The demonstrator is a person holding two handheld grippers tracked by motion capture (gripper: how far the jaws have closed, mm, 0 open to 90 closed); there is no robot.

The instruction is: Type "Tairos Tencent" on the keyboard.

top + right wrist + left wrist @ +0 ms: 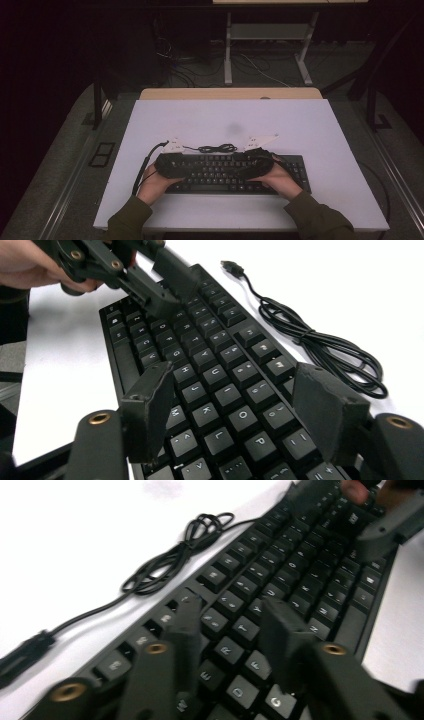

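the black keyboard (235, 172) lies flat near the front edge of the white surface (320, 130), its cable (217, 148) coiled just behind it. the left gripper (232, 630) hovers over the left key rows, fingers apart, clamping nothing. the right gripper (245, 412) hovers over the right key rows, fingers wide apart and empty. judgement: no key appears pressed and the keyboard is not gripped; the work remains ahead.

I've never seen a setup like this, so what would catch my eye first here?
Likely the black keyboard near the front edge of the white table, with a person's two hands over its ends. Each hand holds a black claw: the left claw and right claw hover above the keys. A coiled black cable lies just behind the keyboard.
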